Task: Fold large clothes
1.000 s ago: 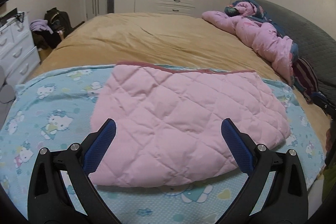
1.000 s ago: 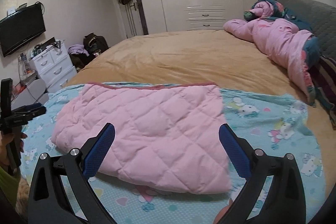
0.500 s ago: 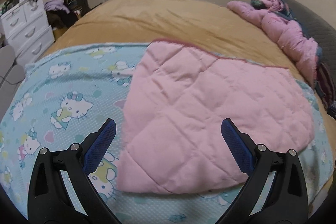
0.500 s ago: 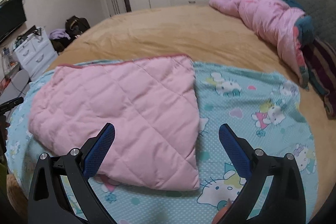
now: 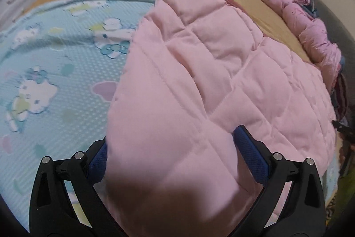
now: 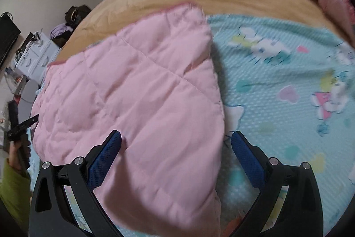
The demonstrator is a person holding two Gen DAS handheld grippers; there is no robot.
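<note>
Here the pink quilted garment [image 5: 199, 81] lies between the spread jaws of both the left gripper [image 5: 173, 152] and right gripper [image 6: 176, 154].

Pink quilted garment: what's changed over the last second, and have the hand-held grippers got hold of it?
Both have moved down and in. The left hand-held gripper now straddles the near left edge of the pink garment, the right hand-held gripper its near right corner; fingers are open, nothing clamped yet. The garment lies folded as before on the blue sheet.
</note>
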